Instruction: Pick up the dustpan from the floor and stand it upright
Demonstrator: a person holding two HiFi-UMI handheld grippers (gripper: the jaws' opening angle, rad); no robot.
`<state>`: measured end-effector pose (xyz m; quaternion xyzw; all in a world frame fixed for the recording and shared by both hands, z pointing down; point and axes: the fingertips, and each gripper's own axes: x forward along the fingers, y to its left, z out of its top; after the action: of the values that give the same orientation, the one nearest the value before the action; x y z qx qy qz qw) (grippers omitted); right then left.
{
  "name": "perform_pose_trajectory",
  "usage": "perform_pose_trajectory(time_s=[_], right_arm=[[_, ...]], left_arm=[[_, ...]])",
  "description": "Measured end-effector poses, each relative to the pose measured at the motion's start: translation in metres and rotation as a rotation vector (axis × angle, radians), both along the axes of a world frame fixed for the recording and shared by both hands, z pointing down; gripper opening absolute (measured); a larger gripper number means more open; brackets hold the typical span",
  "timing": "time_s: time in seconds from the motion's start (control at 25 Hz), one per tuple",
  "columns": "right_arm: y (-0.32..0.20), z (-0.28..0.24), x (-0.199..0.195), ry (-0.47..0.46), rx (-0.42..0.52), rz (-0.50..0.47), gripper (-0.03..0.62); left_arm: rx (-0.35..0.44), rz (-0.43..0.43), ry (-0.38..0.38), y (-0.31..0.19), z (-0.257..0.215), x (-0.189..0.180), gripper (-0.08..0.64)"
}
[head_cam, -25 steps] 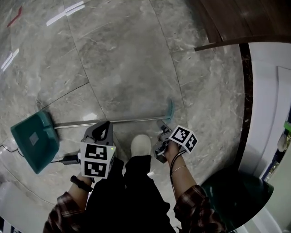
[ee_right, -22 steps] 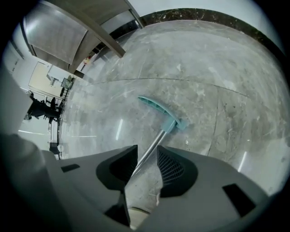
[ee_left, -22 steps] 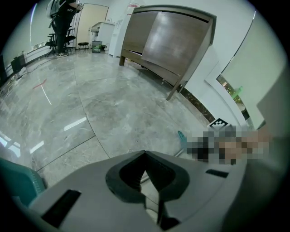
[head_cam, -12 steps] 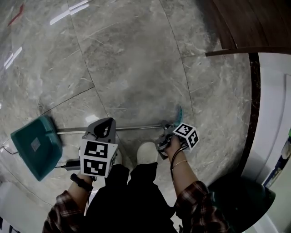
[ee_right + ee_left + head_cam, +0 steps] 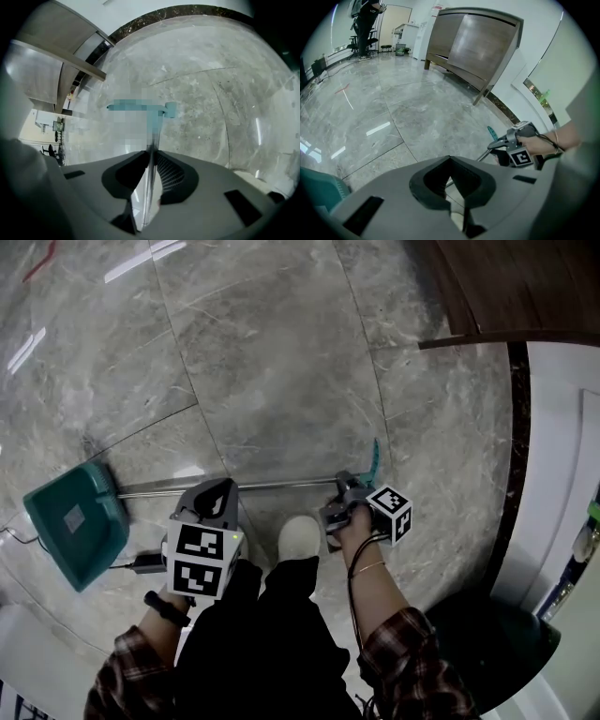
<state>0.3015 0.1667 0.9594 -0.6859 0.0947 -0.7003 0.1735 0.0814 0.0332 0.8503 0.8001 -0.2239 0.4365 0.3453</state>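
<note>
The dustpan lies flat on the marble floor, its teal pan [image 5: 73, 532] at the left. Its metal handle [image 5: 272, 486] runs right to a teal grip [image 5: 375, 457]. My right gripper [image 5: 342, 486] points steeply down at the grip end. Its jaws have just been closing around the handle [image 5: 151, 187], which passes between them. A sliver of floor shows beside the rod, so the pads do not press on it. My left gripper [image 5: 217, 491] hangs just in front of the handle's middle, jaws together and empty. In the left gripper view the right gripper [image 5: 506, 143] sits below the grip [image 5: 492, 132].
A wooden cabinet [image 5: 506, 287] stands at the far right, beside a white curved wall base [image 5: 562, 427]. A dark green bin [image 5: 487, 643] is near my right elbow. My shoe [image 5: 300, 540] is just behind the handle. A black plug and cable [image 5: 145, 565] lie by the pan.
The right gripper has rolled and moved forward from beside the shoe onto the handle's grip end, and the rod now lies between its jaws. The left gripper has barely moved.
</note>
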Motion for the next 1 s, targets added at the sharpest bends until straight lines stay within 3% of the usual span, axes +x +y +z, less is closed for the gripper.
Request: perform_pose_trajectory(time_s=[0.36, 0.8, 1.0], right_arm=[[-0.055, -0.147, 0.020, 0.132, 0.124, -0.026, 0.083], [-0.086, -0.329, 0.032, 0.285, 0.183, -0.068, 0.086], [-0.113, -0.398, 0.026, 0.351, 0.238, -0.160, 0.091]], left_arm=[[0.048, -0.021, 0.035, -0.006, -0.119, 0.004, 0.002], [0.112, -0.121, 0.051, -0.009, -0.275, -0.028, 0.002], [0.143, -0.235, 0.048, -0.013, -0.321, -0.054, 0.002]])
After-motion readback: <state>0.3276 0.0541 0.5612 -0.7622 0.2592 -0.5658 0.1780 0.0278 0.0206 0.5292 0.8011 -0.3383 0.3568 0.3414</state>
